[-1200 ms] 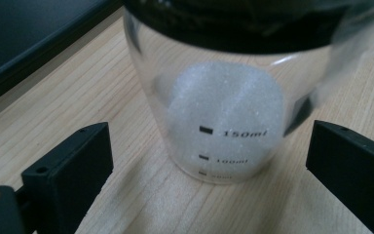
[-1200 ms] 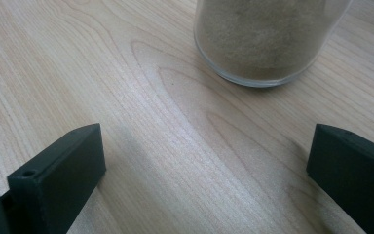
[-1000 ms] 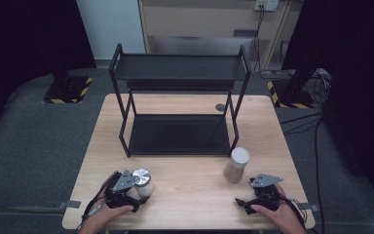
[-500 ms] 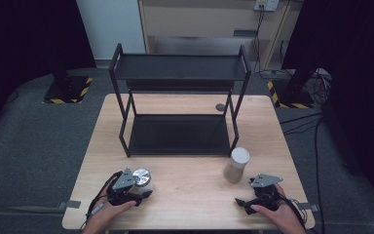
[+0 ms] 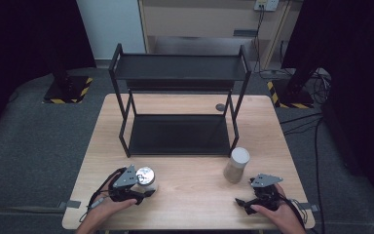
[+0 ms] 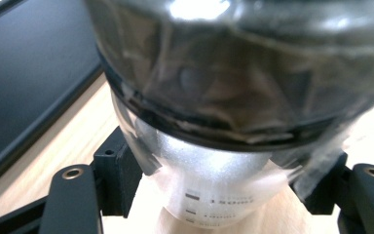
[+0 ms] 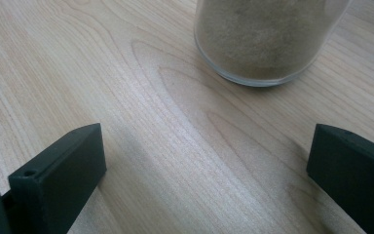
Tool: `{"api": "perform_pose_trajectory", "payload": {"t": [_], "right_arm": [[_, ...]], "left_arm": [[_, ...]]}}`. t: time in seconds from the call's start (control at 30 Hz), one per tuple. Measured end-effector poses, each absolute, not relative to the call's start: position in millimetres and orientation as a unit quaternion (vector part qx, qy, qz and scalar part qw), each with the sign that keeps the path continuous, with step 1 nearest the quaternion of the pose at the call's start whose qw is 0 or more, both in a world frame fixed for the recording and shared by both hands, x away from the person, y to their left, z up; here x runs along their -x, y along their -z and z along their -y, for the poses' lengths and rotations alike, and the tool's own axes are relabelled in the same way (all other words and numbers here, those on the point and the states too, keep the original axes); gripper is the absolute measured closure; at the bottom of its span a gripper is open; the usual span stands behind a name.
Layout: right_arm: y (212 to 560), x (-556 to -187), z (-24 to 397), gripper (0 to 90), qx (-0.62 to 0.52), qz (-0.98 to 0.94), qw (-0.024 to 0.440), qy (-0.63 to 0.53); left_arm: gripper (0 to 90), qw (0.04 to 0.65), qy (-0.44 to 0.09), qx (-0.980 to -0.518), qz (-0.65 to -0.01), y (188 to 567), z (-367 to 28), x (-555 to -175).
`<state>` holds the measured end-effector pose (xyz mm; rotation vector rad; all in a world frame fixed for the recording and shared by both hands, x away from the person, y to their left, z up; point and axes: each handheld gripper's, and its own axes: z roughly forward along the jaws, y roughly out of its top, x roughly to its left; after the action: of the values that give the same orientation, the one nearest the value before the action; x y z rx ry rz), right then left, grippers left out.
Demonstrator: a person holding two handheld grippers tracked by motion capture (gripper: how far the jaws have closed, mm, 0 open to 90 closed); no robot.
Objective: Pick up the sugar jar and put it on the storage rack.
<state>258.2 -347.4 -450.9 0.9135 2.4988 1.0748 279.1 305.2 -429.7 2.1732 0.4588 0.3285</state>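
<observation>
A clear jar with a shiny silver lid [image 5: 145, 176] is near the table's front left. My left gripper [image 5: 143, 187] is shut on it. In the left gripper view both black pads [image 6: 119, 175] press the jar's [image 6: 224, 97] sides just below the lid, and printed measure marks show low on the glass. A taller jar of tan powder with a pale lid [image 5: 237, 165] stands at the front right. My right gripper [image 5: 253, 195] stays just short of it. Its jaws stand wide apart over bare wood, with the powder jar [image 7: 268, 39] ahead of them.
A black two-tier metal rack [image 5: 177, 68] stands at the middle and back of the wooden table [image 5: 195, 195]; its lower shelf [image 5: 177, 134] has nothing on it. A small dark round object [image 5: 220, 107] lies behind the rack's right leg. Grey floor surrounds the table.
My left gripper's jaws have shut on the silver-lidded jar, and the hand has shifted slightly with it. The right gripper and the powder jar have not moved.
</observation>
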Motion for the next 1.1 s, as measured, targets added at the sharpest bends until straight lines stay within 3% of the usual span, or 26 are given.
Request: {"api": "perform_pose_trajectory", "payload": {"t": [0.37,1.1], "right_arm": [[450.9,-258.3,347.5,1.1,-0.315,-0.863,0.135,-0.371],[450.9,-256.9,344.5,1.1,-0.326,-0.859,0.139,-0.370]], "left_arm": [[30.0,0.434,-0.124,-0.873,-0.183,430.0,-297.6,-315.2],[30.0,0.441,-0.132,-0.868,-0.185,415.0,-299.0,-337.6]]}}
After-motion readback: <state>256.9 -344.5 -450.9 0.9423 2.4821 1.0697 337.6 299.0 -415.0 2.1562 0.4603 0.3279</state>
